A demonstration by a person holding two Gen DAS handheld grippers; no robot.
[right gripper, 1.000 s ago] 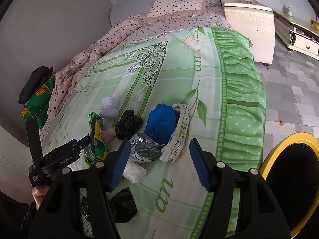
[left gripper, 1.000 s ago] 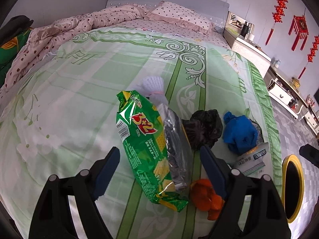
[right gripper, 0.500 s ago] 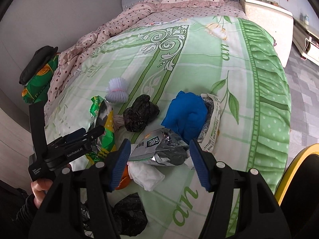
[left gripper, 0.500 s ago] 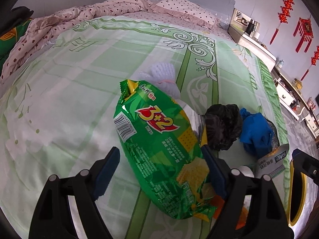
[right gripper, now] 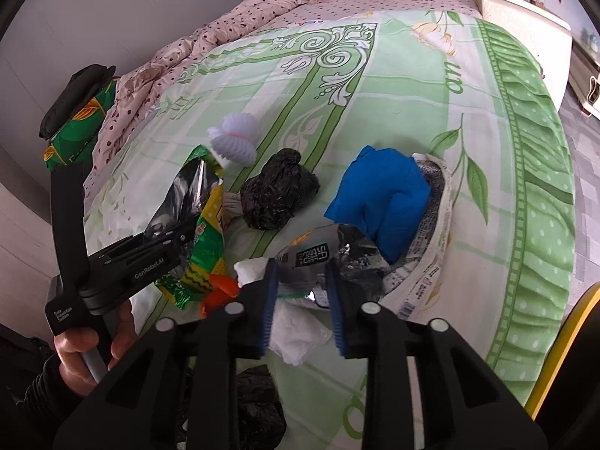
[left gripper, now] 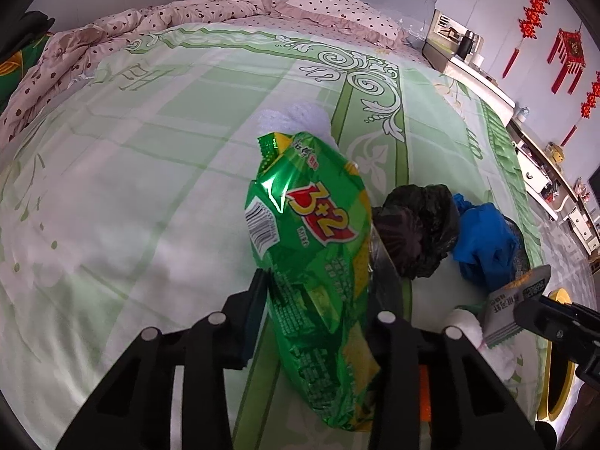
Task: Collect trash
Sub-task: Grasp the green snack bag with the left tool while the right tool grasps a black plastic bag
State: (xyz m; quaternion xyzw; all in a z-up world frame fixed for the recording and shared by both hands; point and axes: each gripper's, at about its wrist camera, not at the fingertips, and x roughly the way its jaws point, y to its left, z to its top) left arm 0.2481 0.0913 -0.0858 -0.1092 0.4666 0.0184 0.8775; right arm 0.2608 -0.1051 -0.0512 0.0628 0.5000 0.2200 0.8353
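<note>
Green snack bag (left gripper: pixel 311 247): glossy, "3+2" print and barcode, pinched upright between hand-held gripper fingers.
Silver foil wrapper (right gripper: pixel 322 262): crumpled, black label, clamped at its near edge.
Black plastic bag (right gripper: pixel 277 195): balled, on the bed beside the snack bag.
Blue wad (right gripper: pixel 382 198): crumpled, resting on a printed white wrapper (right gripper: pixel 435 247).
White tissue (right gripper: pixel 296 333): crumpled, under the foil wrapper.
Orange scrap (right gripper: pixel 221 288): beside the snack bag's lower end.
</note>
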